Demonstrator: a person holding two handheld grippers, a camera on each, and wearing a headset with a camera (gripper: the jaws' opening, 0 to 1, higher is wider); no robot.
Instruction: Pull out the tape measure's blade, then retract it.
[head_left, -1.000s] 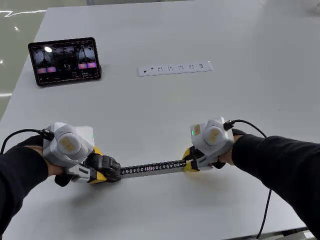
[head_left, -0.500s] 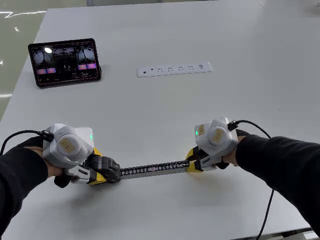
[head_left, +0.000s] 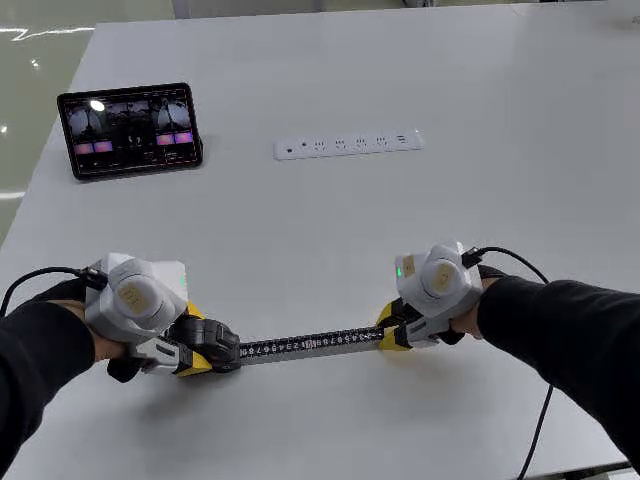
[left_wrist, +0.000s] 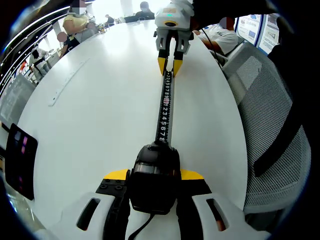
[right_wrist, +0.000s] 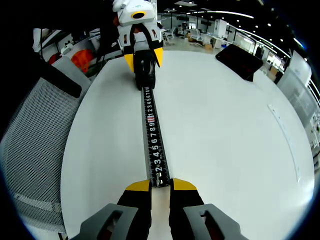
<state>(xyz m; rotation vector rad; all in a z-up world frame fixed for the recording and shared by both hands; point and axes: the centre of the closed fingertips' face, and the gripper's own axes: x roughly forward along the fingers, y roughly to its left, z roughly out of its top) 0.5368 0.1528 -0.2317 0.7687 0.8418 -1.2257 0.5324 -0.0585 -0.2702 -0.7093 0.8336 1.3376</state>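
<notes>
The black tape measure case (head_left: 208, 343) lies on the white table near its front edge, with my left gripper (head_left: 195, 345) shut on it. Its blade (head_left: 305, 346), black with white numbers, runs out flat to the right. My right gripper (head_left: 388, 335) is shut on the blade's tip. In the left gripper view the case (left_wrist: 154, 175) sits between the yellow-tipped jaws and the blade (left_wrist: 164, 110) stretches away to the right gripper (left_wrist: 170, 62). In the right gripper view the blade (right_wrist: 152, 140) leads from my right gripper (right_wrist: 160, 187) to the case (right_wrist: 144, 70) in the left gripper (right_wrist: 143, 57).
A tablet (head_left: 130, 128) stands at the back left of the table (head_left: 480, 200). A white power strip (head_left: 348, 143) lies at the back middle. A grey mesh chair (left_wrist: 270, 115) stands by the table's front edge. Cables trail from both grippers.
My right gripper has moved a little to the right with the blade's tip, so more blade is out. The left gripper and the case have stayed nearly still.
</notes>
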